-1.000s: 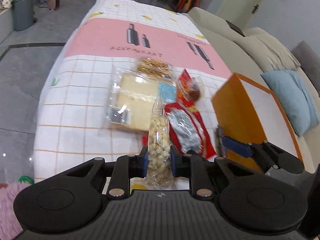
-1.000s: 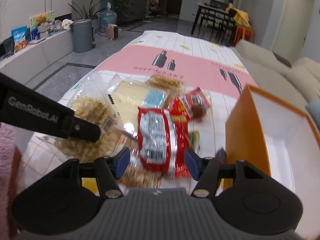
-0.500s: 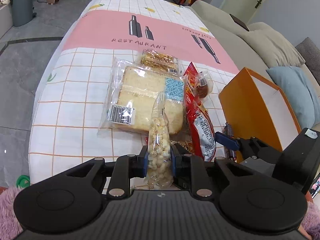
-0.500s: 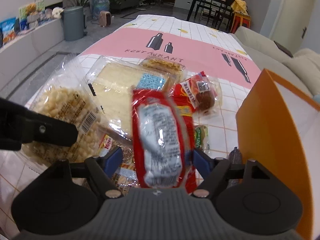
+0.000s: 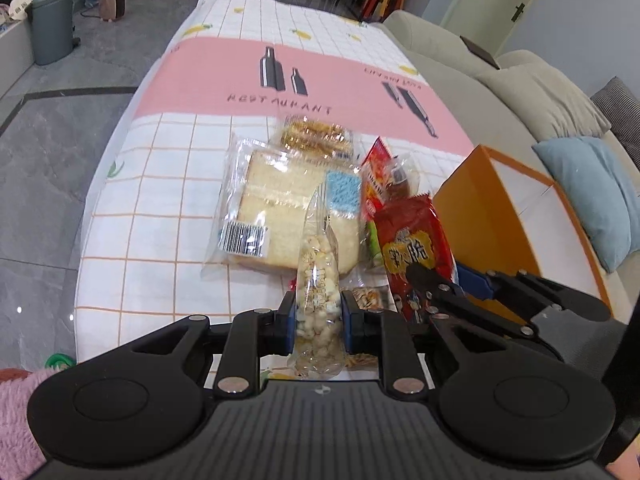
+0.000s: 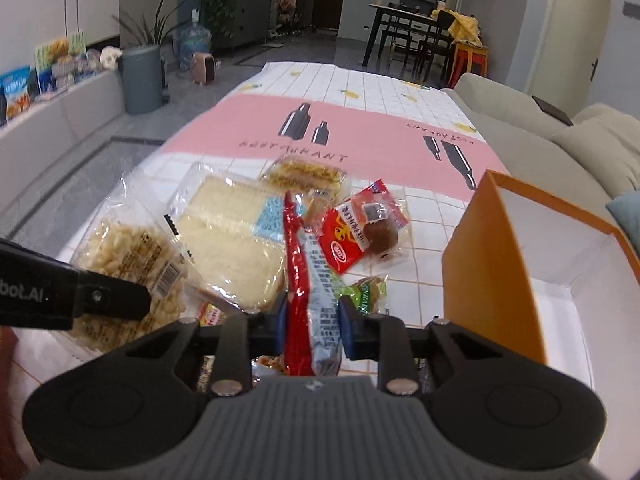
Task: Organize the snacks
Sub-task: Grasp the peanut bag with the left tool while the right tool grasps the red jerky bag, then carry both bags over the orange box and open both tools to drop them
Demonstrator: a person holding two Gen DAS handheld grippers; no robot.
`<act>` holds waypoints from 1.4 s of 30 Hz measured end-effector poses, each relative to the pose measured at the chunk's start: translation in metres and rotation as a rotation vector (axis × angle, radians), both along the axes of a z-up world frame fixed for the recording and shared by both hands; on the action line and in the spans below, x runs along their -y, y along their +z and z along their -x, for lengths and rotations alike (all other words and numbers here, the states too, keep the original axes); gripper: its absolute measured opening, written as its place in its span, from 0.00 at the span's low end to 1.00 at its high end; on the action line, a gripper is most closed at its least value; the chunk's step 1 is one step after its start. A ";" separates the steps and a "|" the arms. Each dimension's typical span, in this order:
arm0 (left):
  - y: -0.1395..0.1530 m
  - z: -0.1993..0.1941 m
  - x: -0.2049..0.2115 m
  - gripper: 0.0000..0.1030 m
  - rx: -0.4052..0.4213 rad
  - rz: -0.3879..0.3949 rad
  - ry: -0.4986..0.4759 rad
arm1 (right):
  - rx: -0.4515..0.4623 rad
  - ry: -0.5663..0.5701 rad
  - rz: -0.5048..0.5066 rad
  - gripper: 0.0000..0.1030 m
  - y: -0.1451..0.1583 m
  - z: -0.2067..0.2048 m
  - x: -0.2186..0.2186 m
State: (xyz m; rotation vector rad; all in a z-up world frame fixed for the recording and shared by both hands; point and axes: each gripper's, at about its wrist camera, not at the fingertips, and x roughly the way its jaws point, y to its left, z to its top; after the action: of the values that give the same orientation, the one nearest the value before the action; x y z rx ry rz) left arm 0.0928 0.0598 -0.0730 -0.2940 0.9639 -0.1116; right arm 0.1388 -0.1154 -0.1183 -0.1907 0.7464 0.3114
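My left gripper [image 5: 319, 322] is shut on a clear bag of pale puffed snacks [image 5: 318, 288], held above the table's near edge; the bag also shows in the right wrist view [image 6: 132, 264]. My right gripper [image 6: 313, 322] is shut on a red snack packet [image 6: 306, 280], lifted on edge; the packet also shows in the left wrist view [image 5: 414, 248]. An open orange box [image 6: 486, 264] with a white inside stands at the right. On the table lie a bagged sponge cake [image 5: 280, 208], a golden snack pack [image 5: 316, 136], a red packet with a brown cake [image 6: 360, 232] and a green packet [image 6: 370, 288].
The table has a pink and white checked cloth [image 5: 168, 184]. A beige sofa [image 5: 500, 92] with a blue cushion [image 5: 596, 196] runs along the right. More small packets [image 5: 370, 298] lie under the grippers. A grey bin [image 6: 142, 78] stands on the floor at the left.
My right gripper has shut on the red packet and lifted it on edge. My left gripper still holds the puffed snack bag and has risen slightly.
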 end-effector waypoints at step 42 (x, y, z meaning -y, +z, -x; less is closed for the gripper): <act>0.028 -0.071 0.259 0.23 -0.135 -0.018 -0.434 | -0.275 -0.302 -0.166 0.23 0.037 -0.004 0.241</act>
State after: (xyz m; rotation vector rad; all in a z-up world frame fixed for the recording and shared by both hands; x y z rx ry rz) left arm 0.1640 -0.1989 -0.0450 -0.0717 1.1513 -0.4846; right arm 0.1427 -0.3562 -0.0814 0.1245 1.0029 0.1110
